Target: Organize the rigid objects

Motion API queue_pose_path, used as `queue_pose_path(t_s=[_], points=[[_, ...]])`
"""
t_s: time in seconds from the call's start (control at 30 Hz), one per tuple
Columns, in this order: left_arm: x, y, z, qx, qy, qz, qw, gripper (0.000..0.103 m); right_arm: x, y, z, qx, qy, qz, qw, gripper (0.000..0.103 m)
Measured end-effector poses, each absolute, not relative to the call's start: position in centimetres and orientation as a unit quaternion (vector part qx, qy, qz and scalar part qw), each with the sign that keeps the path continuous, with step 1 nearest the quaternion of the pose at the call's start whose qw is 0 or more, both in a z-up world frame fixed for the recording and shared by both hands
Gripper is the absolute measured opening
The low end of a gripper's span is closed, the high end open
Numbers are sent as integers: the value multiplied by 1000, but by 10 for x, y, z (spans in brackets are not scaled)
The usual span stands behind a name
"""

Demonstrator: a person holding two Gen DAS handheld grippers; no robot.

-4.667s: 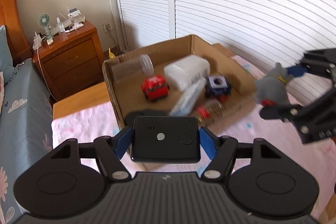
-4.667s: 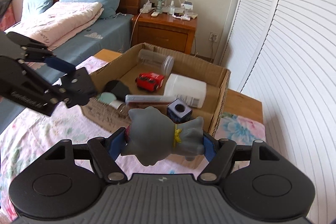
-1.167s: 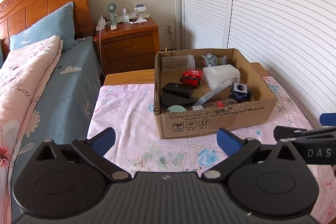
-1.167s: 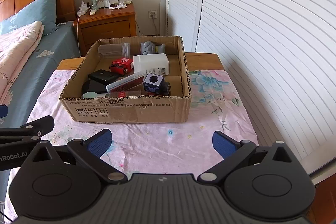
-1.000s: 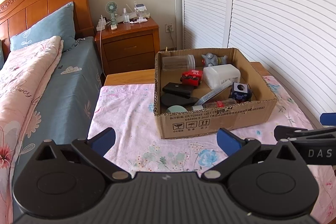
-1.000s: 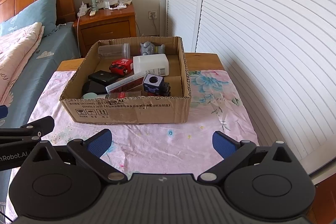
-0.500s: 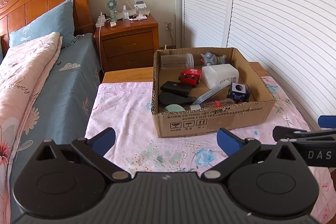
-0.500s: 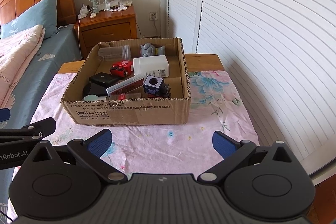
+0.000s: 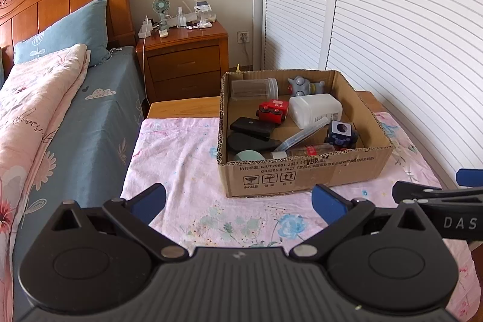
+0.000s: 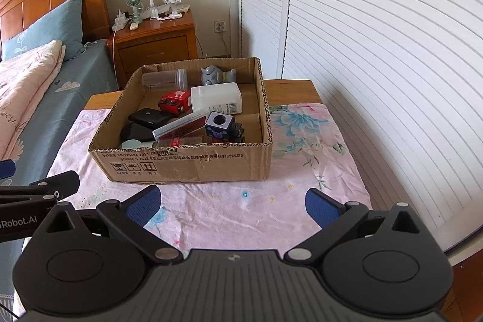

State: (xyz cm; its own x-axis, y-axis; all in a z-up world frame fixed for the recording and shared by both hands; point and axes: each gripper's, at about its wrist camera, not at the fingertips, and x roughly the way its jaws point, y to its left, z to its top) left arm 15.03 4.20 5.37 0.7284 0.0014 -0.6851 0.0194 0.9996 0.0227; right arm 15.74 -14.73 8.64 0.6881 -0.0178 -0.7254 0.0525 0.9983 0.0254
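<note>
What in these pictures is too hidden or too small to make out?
- Round teal thing, left view: the box front wall hides its lower part.
- White bottle label, right view: print too small to read.
- Bits on the nightstand, left view: too small to name.
- Right claw, left view: cut off by the edge.

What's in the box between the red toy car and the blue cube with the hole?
In the right wrist view, a long flat packet lies slanted between the red toy car and the blue cube, inside the cardboard box.
</note>
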Motion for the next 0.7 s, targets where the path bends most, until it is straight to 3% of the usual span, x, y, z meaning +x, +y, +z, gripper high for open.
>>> queue_pose_path(t_s=[0.7], points=[[146,38,55,15,372,-2,928,102,154,-148,87,24,393,-17,919,103]])
